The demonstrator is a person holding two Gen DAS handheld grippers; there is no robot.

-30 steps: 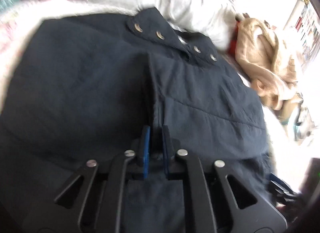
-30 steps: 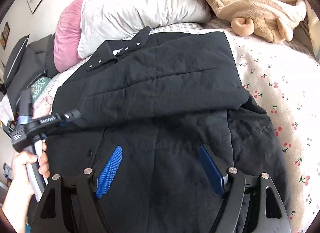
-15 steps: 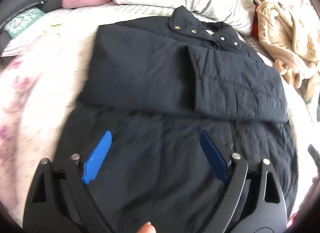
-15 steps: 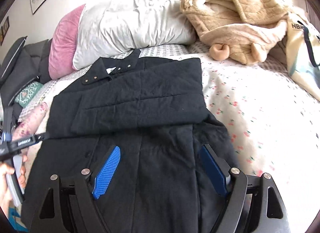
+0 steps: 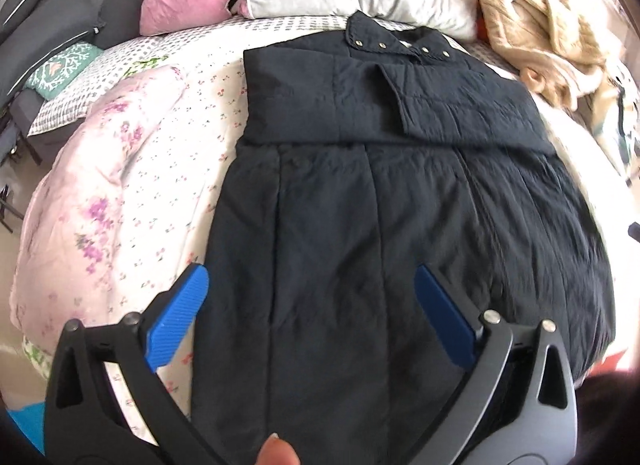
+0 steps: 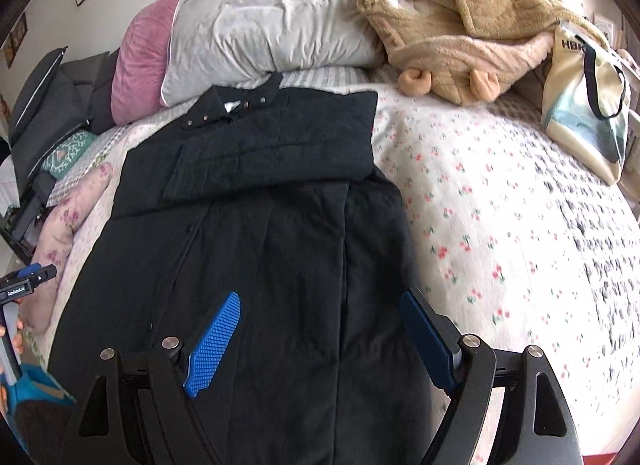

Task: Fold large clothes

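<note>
A dark navy quilted coat (image 5: 360, 205) lies flat on the bed, collar with metal snaps (image 5: 396, 43) toward the pillows. Both sleeves are folded across its chest (image 6: 272, 153). My left gripper (image 5: 310, 271) hovers above the coat's lower left part, its jaws opening wide with nothing between the blue pads (image 5: 178, 321). My right gripper (image 6: 320, 297) hangs open above the coat's lower right part (image 6: 260, 265), holding nothing. Neither gripper touches the cloth.
The flowered bedspread (image 6: 500, 225) spreads out to the right of the coat, a pink floral quilt (image 5: 112, 193) to its left. At the bed's head lie a grey pillow (image 6: 272, 25), a pink pillow (image 6: 140, 53) and a tan fleece robe (image 6: 472, 17). A tote bag (image 6: 588, 105) stands far right.
The left gripper let go of the sleeve on the coat's chest, opened wide and drew back and up toward the hem. The right gripper also pulled back and up, staying open.
</note>
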